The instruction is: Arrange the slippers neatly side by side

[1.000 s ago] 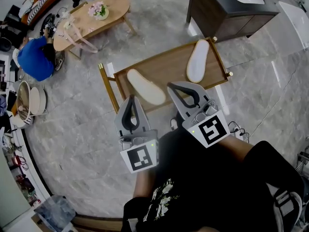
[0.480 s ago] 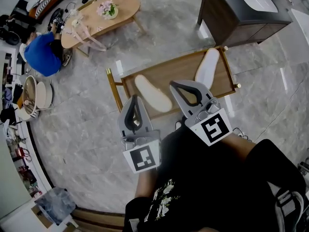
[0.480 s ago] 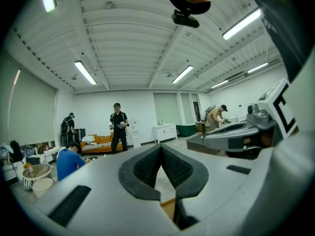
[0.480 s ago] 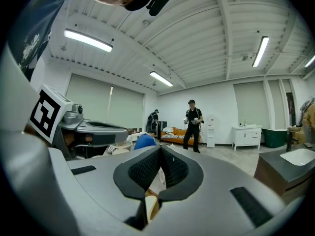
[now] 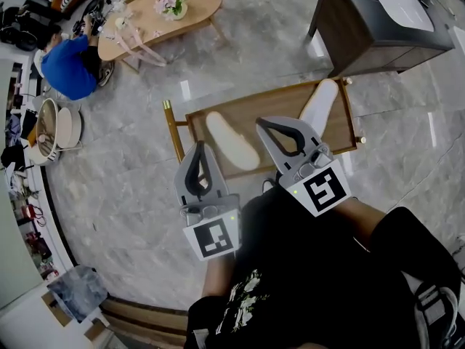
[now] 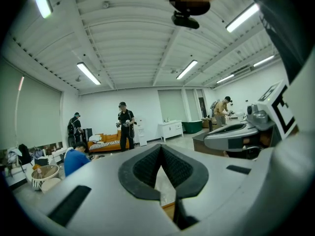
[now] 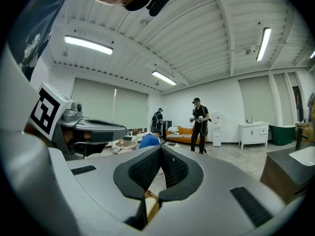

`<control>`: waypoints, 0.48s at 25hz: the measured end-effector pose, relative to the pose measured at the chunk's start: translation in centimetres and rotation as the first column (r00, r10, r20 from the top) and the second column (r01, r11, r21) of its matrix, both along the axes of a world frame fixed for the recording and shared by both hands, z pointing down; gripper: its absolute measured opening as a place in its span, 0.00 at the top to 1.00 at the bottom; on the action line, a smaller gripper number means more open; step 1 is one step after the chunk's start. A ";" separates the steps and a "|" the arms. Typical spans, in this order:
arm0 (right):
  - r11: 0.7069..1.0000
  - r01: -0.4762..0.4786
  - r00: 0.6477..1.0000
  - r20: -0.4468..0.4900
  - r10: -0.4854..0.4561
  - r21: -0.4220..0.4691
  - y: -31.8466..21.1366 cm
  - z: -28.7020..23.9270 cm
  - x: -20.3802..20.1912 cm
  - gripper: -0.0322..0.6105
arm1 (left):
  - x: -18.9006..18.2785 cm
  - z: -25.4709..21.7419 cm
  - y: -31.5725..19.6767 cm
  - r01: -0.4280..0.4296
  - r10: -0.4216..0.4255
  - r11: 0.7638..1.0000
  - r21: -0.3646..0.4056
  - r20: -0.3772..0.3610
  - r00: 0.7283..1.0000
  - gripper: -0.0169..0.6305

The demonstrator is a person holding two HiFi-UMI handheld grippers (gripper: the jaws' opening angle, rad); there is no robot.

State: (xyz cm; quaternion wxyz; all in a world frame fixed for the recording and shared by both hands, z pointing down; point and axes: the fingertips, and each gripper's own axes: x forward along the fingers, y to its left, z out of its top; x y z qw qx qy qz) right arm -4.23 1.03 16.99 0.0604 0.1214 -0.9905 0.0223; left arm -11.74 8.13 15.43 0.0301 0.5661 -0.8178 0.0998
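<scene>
Presently, the left gripper [image 5: 197, 148] and right gripper [image 5: 263, 124] are both fully closed and empty, at the near edge of the wooden stand [image 5: 272, 107]. The right gripper partly hides the right slipper [image 5: 320, 104] at the stand's right end. The left slipper [image 5: 231, 140] lies askew near the left end, well apart. Beyond are a dark cabinet [image 5: 363, 20] and an oval table [image 5: 156, 13]. The slippers are unmoved since the earlier frames.
</scene>
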 end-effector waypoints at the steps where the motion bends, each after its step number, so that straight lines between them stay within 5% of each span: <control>1: 1.000 0.007 1.000 0.000 -0.007 0.000 -0.2 0.0 -0.1 0.95 | -0.1 0.1 -0.1 0.005 -0.005 1.000 -0.004 0.000 1.000 0.97; 12: 0.998 0.048 0.999 -0.013 -0.049 -0.040 -1.9 2.0 0.2 0.95 | 0.4 1.4 -1.0 0.066 -0.067 0.997 -0.049 -0.003 0.998 0.97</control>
